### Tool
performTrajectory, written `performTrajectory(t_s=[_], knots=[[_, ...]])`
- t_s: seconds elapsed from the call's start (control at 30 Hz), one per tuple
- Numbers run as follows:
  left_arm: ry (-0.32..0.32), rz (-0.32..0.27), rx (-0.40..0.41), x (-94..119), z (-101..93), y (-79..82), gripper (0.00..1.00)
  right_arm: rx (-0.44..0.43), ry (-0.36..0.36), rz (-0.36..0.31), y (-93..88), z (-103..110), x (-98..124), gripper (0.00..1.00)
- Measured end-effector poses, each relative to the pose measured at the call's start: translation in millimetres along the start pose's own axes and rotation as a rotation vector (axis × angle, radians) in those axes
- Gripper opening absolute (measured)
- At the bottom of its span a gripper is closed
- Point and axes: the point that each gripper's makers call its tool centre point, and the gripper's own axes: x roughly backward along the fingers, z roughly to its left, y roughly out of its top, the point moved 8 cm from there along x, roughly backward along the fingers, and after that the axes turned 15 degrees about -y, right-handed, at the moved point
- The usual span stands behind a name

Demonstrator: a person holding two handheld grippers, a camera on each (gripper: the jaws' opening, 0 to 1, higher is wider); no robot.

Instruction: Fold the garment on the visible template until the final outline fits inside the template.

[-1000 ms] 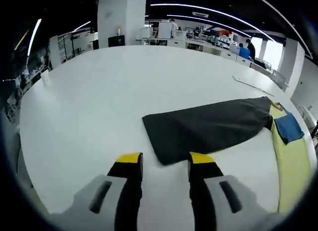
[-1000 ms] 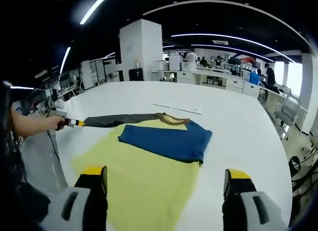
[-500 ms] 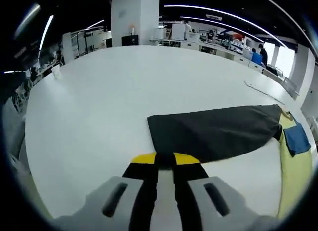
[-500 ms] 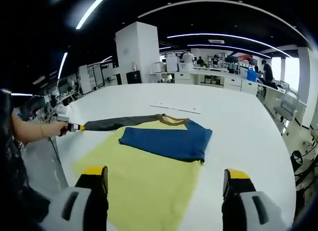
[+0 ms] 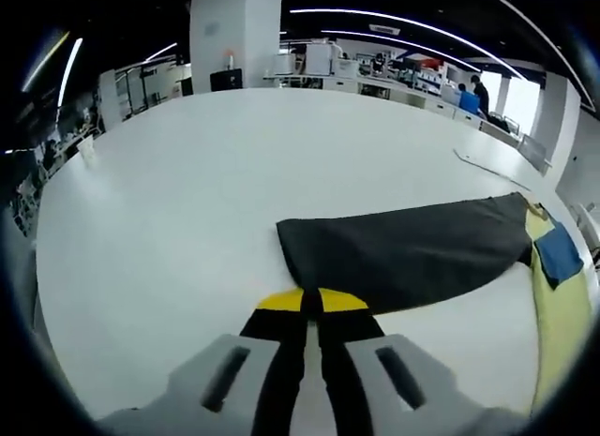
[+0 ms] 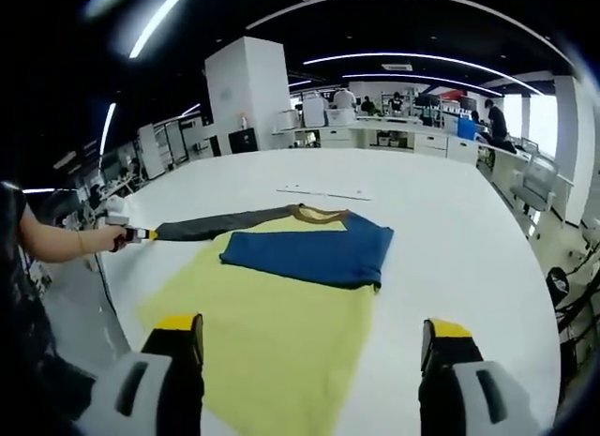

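Now the dark grey cloth sleeve of the blue and grey garment is pinched at its end by the left hand-held gripper, shut tight on it; the sleeve lies stretched out on the white bench, off the yellow cloth template; next, it probably should be carried over onto the folded blue part; the right hand-held gripper is held wide apart above the template, holding nothing.

Garment lies on the template, which lies flat on the worktop. One sleeve runs off the template's left edge across the worktop, its end between the closed jaws of the left claw. Right claw sits over the template's near edge, jaws apart
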Motion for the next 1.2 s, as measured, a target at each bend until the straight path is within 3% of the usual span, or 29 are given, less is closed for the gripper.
performTrajectory(t_s=[0.37,0.53,0.83,1.03,1.2], knots=[[0.007,0.011,-0.003,1,-6.1,5.2,0.0,0.003,0.01,-0.003,-2.0,2,0,0.98],[-0.026,-0.006,0.0,6,-18.4,9.5,0.0,0.017,0.024,-0.016,-2.4,3,0,0.99],[-0.056,-0.01,-0.1,7,-39.6,31.6,0.0,0.009,0.04,-0.02,-5.7,2,1,0.99],[-0.134,-0.025,-0.177,6,-60.9,48.3,0.0,0.033,0.047,-0.012,-8.6,3,0,0.99],[-0.174,-0.051,-0.177,8,-76.3,61.4,0.0,0.035,0.07,-0.013,-9.7,7,-1,0.99]])
